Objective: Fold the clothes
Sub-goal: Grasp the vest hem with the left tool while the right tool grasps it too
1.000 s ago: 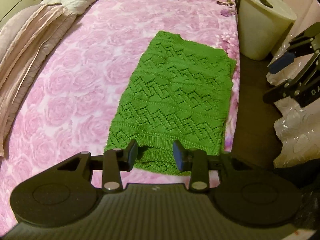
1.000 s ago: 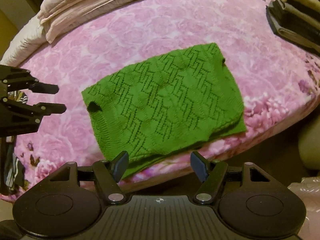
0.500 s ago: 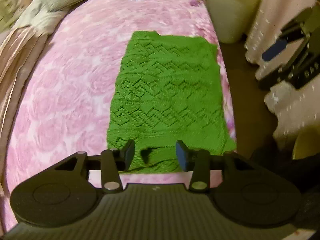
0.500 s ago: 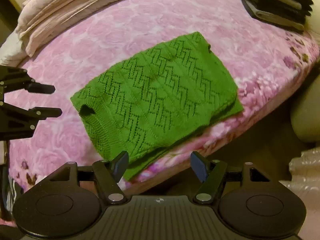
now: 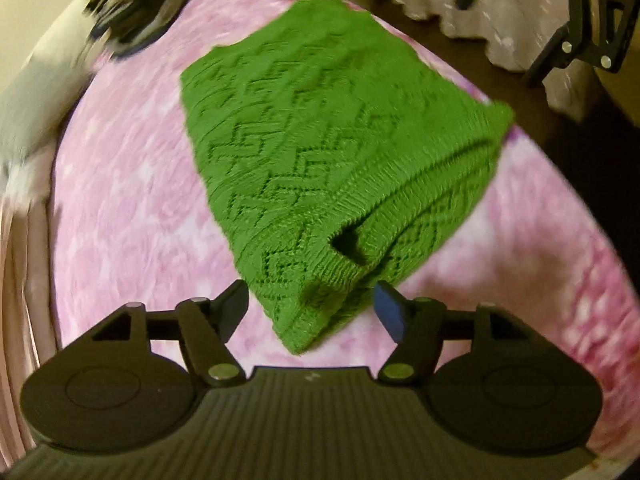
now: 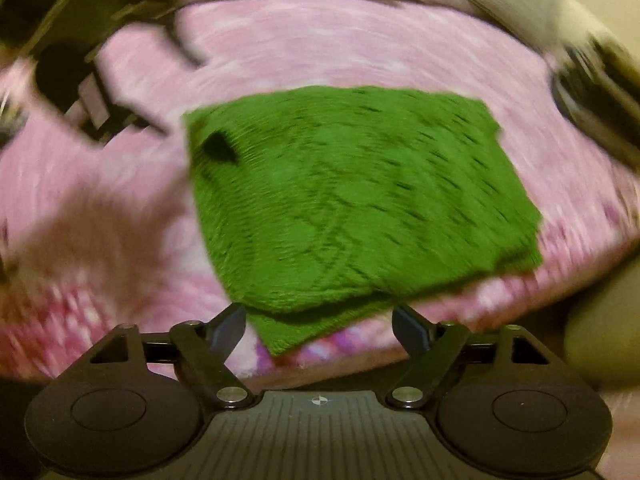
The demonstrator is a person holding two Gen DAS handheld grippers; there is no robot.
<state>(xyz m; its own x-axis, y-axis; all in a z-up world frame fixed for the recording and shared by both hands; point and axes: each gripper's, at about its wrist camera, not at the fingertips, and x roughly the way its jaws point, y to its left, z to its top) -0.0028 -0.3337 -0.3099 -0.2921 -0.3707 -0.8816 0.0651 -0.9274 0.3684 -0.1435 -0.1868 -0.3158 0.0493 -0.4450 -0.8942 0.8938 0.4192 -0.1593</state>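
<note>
On the pink rose-patterned bedspread (image 5: 132,200), near the edge of the bed, a green knitted garment (image 5: 320,132) is seen lying folded into a rough rectangle, its lace zigzag pattern facing up. Two layers are visible along the ribbed hem, where a dark gap (image 5: 352,242) is left open between the upper and lower fabric. The same garment (image 6: 360,196) is shown in the right wrist view, heavily blurred, with a lower layer protruding at the near corner and a dark hole near its far left corner.

The left gripper (image 5: 312,306) is held low over the near corner of the garment, its fingers (image 5: 390,312) spread wide to either side of that corner; nothing is clasped between them, and whether the fabric is touched cannot be told. The right gripper (image 6: 320,326) is likewise seen with its fingers (image 6: 228,328) spread wide, the near corner of the garment lying between them without being gripped.

A dark stack of folded items (image 5: 140,12) is seen on the far end of the bed, apart from the garment. Pale folded bedding (image 5: 20,260) lies along the left border. The right gripper's black frame (image 5: 588,28) appears at upper right, before a pale curtain-like fabric (image 5: 500,16).
</note>
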